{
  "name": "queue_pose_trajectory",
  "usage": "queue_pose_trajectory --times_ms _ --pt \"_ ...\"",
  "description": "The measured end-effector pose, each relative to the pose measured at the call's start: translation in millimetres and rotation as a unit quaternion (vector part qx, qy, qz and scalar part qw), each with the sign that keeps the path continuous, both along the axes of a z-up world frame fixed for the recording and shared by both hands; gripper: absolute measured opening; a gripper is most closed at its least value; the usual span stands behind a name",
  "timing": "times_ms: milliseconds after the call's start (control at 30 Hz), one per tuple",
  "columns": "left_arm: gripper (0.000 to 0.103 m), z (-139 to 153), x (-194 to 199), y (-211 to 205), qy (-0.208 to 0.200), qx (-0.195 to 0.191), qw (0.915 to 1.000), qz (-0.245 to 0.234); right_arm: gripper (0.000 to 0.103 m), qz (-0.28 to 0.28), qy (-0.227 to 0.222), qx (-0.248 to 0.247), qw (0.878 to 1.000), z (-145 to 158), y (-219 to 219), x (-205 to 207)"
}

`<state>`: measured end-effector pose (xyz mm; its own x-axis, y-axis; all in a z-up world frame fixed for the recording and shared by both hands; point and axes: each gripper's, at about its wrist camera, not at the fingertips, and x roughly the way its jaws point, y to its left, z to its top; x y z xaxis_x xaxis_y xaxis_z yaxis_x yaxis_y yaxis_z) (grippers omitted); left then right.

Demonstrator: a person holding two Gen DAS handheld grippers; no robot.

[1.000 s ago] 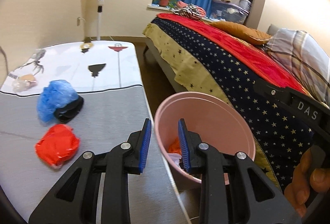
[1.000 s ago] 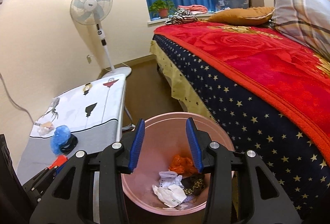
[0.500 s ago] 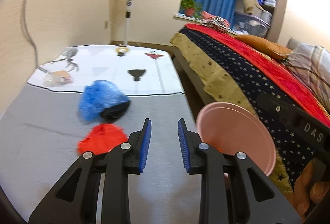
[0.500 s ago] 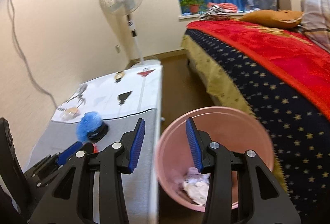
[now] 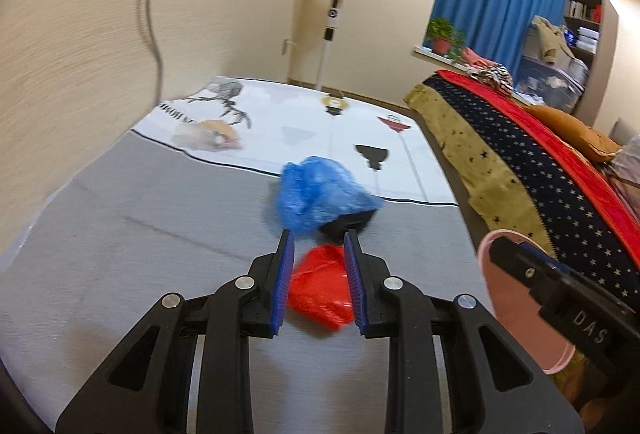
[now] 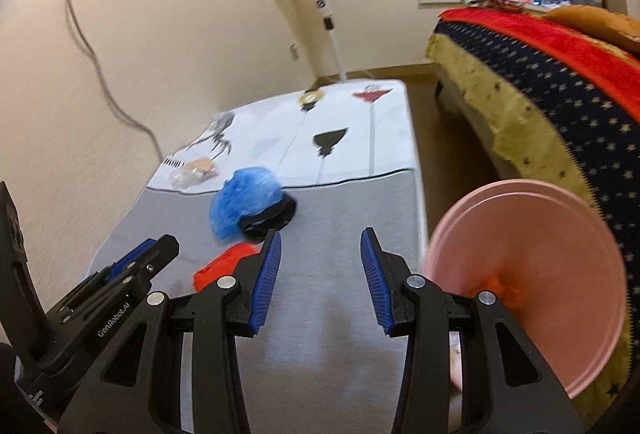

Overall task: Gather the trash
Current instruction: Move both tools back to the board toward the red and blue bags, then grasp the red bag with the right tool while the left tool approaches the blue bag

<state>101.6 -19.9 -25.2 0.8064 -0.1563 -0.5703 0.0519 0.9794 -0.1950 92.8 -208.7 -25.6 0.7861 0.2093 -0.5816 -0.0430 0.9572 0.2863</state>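
Trash awaits pickup: a red wrapper [image 5: 320, 286] lies on the counter [image 5: 140, 234], framed between the left tool's [image 5: 318, 280] parted, empty jaws; bin [image 6: 532, 274] at three o'clock; right tool [image 6: 320, 278] likewise apart.

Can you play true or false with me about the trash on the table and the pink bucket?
1. A crumpled red plastic bag lies on the grey table cover. True.
2. The left gripper squeezes the red bag. False: its blue pads stand apart, lined up with the bag, which lies loose on the cover.
3. A crumpled blue plastic bag sits beside something black. True.
4. The round pink plastic bucket stands on the table. False: it is off the table's edge, beside the bed with the star-patterned blanket.
5. The right gripper carries the blue bag. False: nothing is between its open jaws.
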Motion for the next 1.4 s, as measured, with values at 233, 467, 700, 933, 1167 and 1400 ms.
queue_pose_trajectory --times_ms 233,467,700,933,1167,1400 --pt "0.026 -4 5 24 -0.002 0.002 0.9993 0.037 0.058 0.049 0.029 0.014 0.998 -18 29 22" --pt "0.026 -7 8 41 0.002 -0.002 0.9982 0.060 0.065 0.083 0.067 0.024 0.994 -38 52 44" --pt "0.026 -8 10 48 0.004 -0.006 0.9975 0.070 0.064 0.115 0.107 0.034 0.987 -57 68 56" --pt "0.026 -8 10 48 0.002 -0.011 0.9976 0.068 0.039 0.130 0.102 0.045 0.985 -53 66 51" --pt "0.026 -8 9 45 0.003 -0.015 0.9979 0.063 0.037 0.110 0.077 0.030 0.991 -37 51 39" --pt "0.026 -14 18 36 0.012 -0.026 0.9980 0.057 0.037 0.043 0.057 0.029 0.997 -27 13 32"
